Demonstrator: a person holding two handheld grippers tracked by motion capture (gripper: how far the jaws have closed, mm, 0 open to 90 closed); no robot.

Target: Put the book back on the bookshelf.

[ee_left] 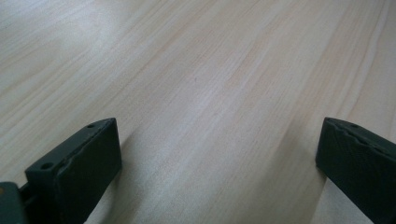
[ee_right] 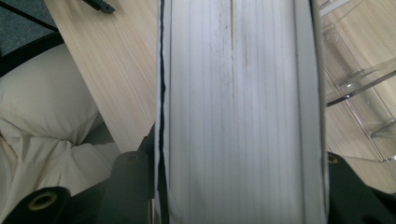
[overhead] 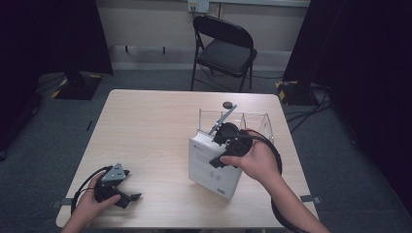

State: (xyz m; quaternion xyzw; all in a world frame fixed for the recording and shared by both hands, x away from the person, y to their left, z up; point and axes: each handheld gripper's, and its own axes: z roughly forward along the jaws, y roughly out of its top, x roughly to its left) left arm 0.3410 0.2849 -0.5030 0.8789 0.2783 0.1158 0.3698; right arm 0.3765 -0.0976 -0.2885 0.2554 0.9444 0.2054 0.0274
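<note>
Near the desk's right edge, the right tool [overhead: 228, 145] is clamped across a thick white book [overhead: 209, 167], tilted beside a clear acrylic rack [overhead: 252, 121]. The heavy book may slip or pivot between the pads, or knock the rack. The left tool [overhead: 127, 194] rests apart at the desk's near left corner. The hand hides the book's contact points.

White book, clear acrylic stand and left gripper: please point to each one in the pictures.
white book [overhead: 210, 167]: high view, on its front cover.
clear acrylic stand [overhead: 255, 121]: high view, on a transparent divider wall.
left gripper [overhead: 130, 198]: high view, midway between its jaws, low on the table's left.
</note>
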